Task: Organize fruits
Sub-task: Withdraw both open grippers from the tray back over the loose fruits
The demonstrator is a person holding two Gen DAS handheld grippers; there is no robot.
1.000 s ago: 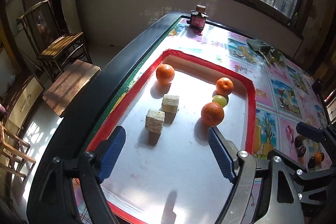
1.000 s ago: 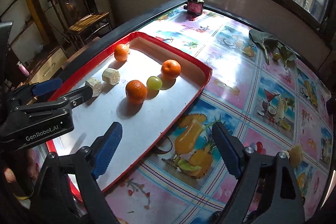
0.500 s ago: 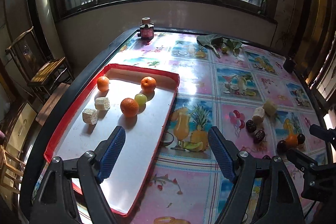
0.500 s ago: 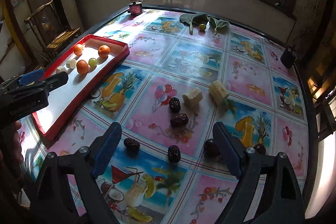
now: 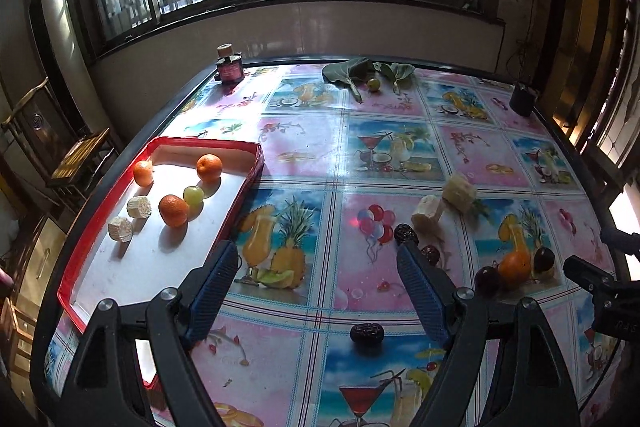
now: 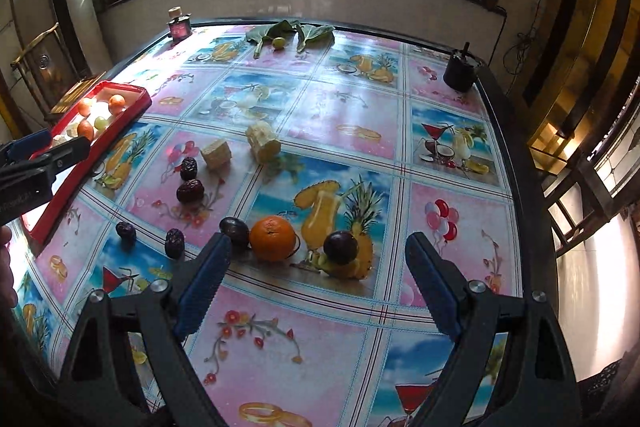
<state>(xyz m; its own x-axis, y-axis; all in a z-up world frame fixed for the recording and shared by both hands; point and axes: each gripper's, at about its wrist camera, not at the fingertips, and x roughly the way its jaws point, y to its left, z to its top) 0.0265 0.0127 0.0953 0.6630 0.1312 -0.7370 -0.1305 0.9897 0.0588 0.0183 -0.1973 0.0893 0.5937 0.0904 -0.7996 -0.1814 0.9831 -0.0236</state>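
A: What is the biggest thing here?

B: The table [image 6: 344,115], under a fruit-print cloth. Next is the red tray [image 5: 96,239] at about nine o'clock in the left wrist view. It holds three oranges, a green grape [image 5: 193,195] and two pale cut pieces.

A: And the grippers?

B: The left gripper [image 5: 316,291] hangs over the cloth with its jaws spread wide and nothing between them. The right gripper [image 6: 320,279] is likewise spread and empty.

A: Where is the loose fruit?

B: In the right wrist view a single orange [image 6: 273,238] sits on the cloth at about twelve o'clock from the right gripper, just beyond its fingertips. A dark plum [image 6: 340,247] lies near its right side, and another plum [image 6: 234,227] touches its left. Two pale chunks [image 6: 263,145] lie further off at about eleven o'clock, with wrinkled dark dates [image 6: 190,191] at ten o'clock.
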